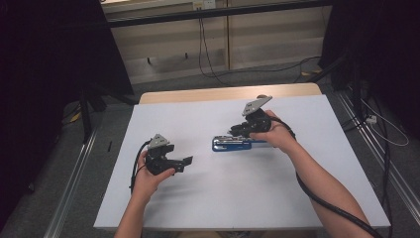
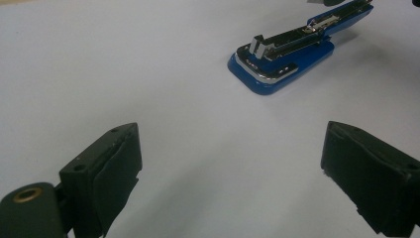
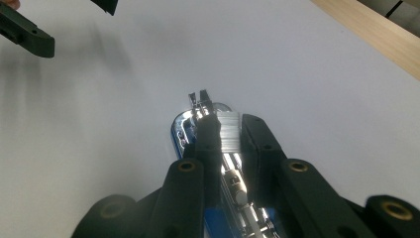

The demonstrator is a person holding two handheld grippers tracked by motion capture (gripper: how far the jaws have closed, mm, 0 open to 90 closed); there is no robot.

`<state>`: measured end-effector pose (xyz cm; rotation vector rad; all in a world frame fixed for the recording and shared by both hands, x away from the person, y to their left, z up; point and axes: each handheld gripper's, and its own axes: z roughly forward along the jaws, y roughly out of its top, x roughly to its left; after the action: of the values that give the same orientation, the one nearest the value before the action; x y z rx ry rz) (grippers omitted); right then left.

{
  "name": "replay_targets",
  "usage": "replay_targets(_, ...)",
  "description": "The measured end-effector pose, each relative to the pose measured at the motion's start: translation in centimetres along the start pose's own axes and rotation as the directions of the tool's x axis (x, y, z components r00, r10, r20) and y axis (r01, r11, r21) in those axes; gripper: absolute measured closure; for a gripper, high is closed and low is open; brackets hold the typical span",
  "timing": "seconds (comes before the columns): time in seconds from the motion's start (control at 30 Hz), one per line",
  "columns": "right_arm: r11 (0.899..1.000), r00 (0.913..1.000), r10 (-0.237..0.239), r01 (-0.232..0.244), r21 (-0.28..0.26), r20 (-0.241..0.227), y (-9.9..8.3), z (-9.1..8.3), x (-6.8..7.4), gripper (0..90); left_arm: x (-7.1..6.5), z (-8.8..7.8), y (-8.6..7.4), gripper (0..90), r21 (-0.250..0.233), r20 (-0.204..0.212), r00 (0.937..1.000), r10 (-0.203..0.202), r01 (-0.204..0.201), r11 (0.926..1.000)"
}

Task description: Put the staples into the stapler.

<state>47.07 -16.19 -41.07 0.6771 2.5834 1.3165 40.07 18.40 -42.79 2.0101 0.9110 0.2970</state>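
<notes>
Blue stapler [image 1: 237, 144] lies opened on our white table [image 1: 218, 198]; our right gripper [image 3: 225, 129] pinches a silver staple strip [image 3: 229, 130] over it. Our left gripper [image 1: 185, 161] at eight o'clock hangs wide, holding nothing.

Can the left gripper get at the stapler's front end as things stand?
Probably yes: the left gripper is open, with bare table between it and the stapler; the right gripper clamps the magazine further back.

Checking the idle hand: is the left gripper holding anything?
No, the left gripper is open over the bare table, apart from the stapler.
</notes>
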Motion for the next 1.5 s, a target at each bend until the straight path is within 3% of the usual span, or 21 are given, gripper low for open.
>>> replay_targets(1.5, 0.998, 0.9966, -0.059, 0.061, 0.034, -0.057, 0.8, 2.4, -0.2, 79.4, 0.0, 0.0, -0.1, 9.1, 0.000, -0.006, 1.0000, -0.004, 0.004, 1.0000)
